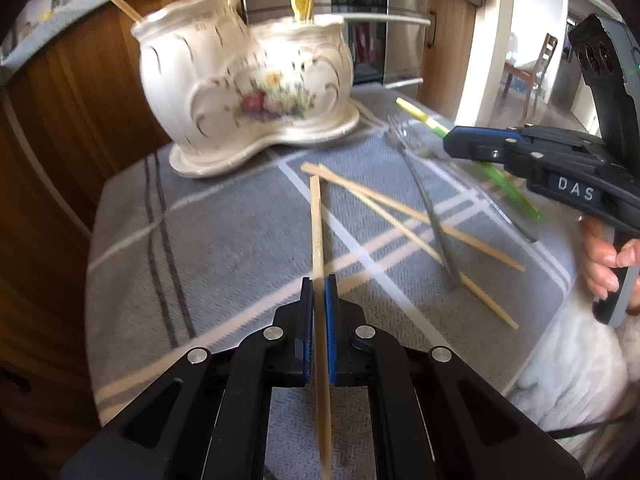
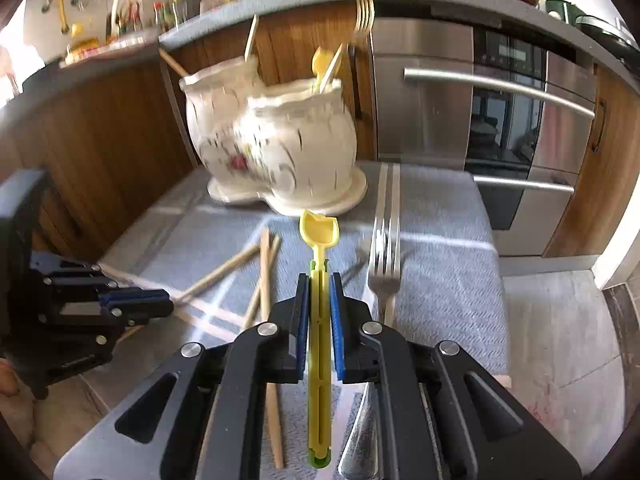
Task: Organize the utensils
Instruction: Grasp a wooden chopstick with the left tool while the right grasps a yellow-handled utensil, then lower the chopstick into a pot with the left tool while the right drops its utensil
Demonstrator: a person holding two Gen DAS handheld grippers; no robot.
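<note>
My left gripper is shut on a wooden chopstick and holds it over the grey cloth. My right gripper is shut on a yellow-green plastic spoon, bowl end forward. A white floral ceramic utensil holder with two compartments stands at the back of the cloth; it also shows in the right wrist view. It holds chopsticks, a gold fork and a yellow utensil. Loose chopsticks and a silver fork lie on the cloth.
Wooden cabinets run behind and left of the table. A steel oven stands behind on the right. The cloth's edge drops off at the right to a tiled floor. The left gripper's body shows at the left of the right wrist view.
</note>
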